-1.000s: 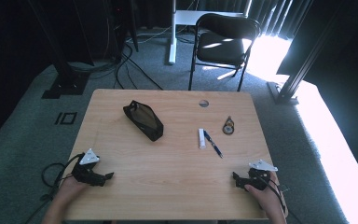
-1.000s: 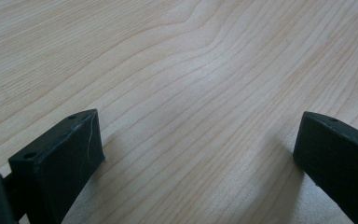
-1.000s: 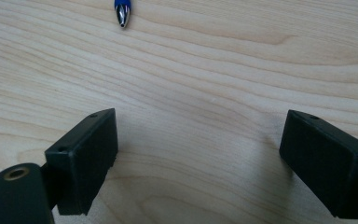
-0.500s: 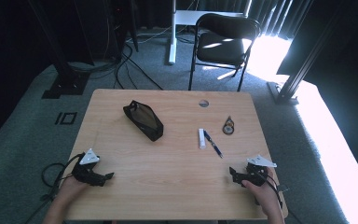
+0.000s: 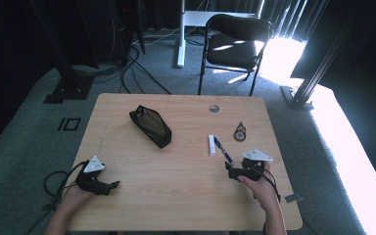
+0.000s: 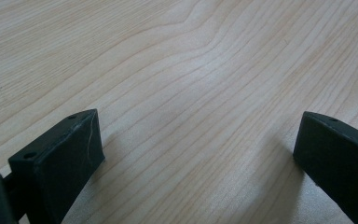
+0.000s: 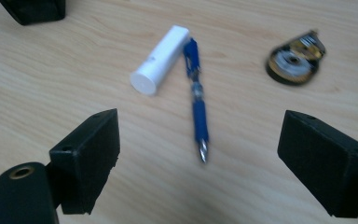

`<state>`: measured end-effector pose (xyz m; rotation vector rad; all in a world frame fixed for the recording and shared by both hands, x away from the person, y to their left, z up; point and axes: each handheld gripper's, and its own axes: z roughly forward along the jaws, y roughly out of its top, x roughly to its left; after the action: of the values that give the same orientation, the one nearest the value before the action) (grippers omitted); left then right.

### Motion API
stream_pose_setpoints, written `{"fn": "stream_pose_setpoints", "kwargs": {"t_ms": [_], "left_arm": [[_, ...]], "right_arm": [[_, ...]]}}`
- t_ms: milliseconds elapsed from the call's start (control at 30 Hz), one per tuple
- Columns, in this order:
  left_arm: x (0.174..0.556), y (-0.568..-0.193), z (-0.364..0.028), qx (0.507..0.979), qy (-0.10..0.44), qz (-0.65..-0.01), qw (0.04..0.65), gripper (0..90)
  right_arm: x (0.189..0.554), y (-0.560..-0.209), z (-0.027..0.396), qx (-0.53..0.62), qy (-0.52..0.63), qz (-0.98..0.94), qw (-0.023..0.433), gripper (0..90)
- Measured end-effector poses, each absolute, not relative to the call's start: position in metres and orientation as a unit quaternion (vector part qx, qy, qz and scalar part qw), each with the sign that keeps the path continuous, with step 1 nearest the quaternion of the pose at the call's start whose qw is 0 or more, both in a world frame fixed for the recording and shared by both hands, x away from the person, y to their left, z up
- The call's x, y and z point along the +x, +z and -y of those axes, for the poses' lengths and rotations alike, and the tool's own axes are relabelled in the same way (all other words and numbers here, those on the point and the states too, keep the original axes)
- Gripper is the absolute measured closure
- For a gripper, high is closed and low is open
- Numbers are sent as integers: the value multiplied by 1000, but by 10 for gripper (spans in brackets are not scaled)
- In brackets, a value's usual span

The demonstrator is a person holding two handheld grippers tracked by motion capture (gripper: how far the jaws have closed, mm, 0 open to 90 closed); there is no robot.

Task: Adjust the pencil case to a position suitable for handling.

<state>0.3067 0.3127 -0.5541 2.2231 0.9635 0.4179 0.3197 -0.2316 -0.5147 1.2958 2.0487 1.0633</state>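
Right gripper (image 7: 200, 154) fingers spread wide, nothing held, aimed at blue pen (image 7: 196, 100) lying on tabletop (image 5: 186, 181) just ahead. Risk: pen is thin and round, likely to roll or skid if fingers close off-centre; white tube (image 7: 161, 59) touches its far end and could get nudged. Left gripper (image 6: 196, 154) fingers also wide apart, over bare wood near tabletop's left corner
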Motion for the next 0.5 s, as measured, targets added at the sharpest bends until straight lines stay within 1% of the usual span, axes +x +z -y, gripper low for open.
{"fn": "stream_pose_setpoints", "kwargs": {"t_ms": [500], "left_arm": [[307, -554, -313, 851, 160, -370, 335, 15]], "right_arm": [[345, -512, 181, 436, 413, -767, 223, 126]]}}
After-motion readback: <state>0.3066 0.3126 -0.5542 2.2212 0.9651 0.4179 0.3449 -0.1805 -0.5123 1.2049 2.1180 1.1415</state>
